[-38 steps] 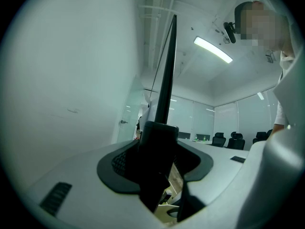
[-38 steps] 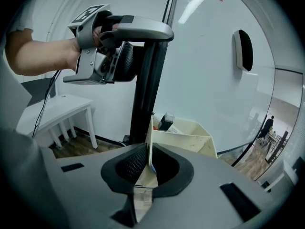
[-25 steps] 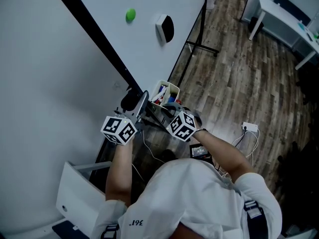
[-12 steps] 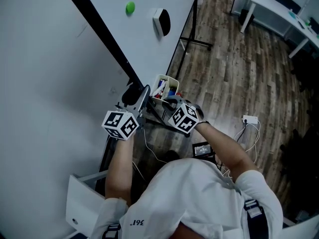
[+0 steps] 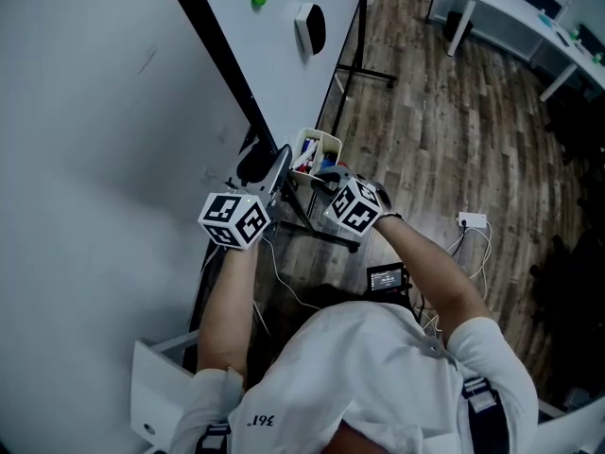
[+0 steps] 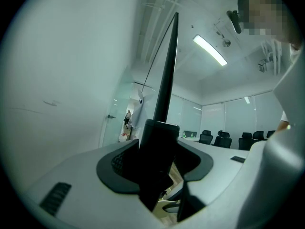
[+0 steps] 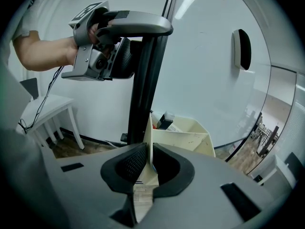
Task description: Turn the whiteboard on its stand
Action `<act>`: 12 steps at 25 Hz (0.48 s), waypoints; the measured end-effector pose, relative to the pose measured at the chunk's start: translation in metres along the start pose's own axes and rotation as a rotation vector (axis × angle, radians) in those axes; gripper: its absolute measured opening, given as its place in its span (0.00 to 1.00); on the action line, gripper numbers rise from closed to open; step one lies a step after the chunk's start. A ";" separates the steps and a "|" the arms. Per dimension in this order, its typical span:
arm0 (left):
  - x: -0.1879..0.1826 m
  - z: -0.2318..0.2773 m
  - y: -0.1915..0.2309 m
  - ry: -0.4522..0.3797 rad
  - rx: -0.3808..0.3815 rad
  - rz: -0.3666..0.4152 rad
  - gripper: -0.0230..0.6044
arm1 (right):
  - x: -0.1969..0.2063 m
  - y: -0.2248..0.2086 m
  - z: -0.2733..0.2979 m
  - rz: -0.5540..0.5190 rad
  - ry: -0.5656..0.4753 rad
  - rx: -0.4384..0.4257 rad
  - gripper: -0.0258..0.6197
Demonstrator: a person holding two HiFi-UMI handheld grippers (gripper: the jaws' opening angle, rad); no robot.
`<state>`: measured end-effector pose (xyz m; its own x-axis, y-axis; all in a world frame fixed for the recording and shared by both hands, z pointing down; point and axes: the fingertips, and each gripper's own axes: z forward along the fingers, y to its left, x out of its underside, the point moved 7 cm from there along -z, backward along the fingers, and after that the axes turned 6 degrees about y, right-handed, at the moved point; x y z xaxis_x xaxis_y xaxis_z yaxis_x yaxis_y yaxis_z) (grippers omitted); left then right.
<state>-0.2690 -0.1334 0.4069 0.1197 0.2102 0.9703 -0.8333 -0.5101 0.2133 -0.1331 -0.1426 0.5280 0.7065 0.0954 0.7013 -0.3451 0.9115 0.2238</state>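
Both the left hand-held gripper and the right hand-held gripper are sitting higher in the head view than a second ago. The cream plastic tray is sitting higher with them, and the orange magnet is no longer showing at the top, so the large white whiteboard seems to be swinging round with the pull. That whiteboard is rising just behind the tray, its black metal side bar running up close beside the tray. The left hand-held gripper is clamping this bar with its jaws standing wide, above the tray. The right hand-held gripper is pinching the tray's thin side wall with its jaws nearly together. The board is looking big, stiff and probably heavy to get moving, and its smooth face is likely offering the pads little grip, so the bar is seeming the sound place to hold. The tray wall is looking thin and liable to flex or crack under a hard pull, so most of the turning force is better going through the bar.
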 end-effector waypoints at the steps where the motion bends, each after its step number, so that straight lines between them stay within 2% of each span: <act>1: -0.001 0.004 0.001 0.002 0.001 -0.001 0.38 | 0.000 -0.004 0.001 0.003 0.001 0.001 0.13; 6: -0.003 0.020 0.005 0.008 0.001 -0.005 0.38 | 0.003 -0.020 0.005 0.005 0.001 -0.001 0.13; 12: -0.013 0.067 0.016 0.024 -0.004 -0.012 0.38 | 0.008 -0.067 0.014 -0.011 0.009 -0.008 0.13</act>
<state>-0.2479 -0.2005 0.4059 0.1166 0.2363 0.9647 -0.8339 -0.5044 0.2243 -0.1134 -0.2082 0.5282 0.7158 0.0895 0.6925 -0.3326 0.9157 0.2255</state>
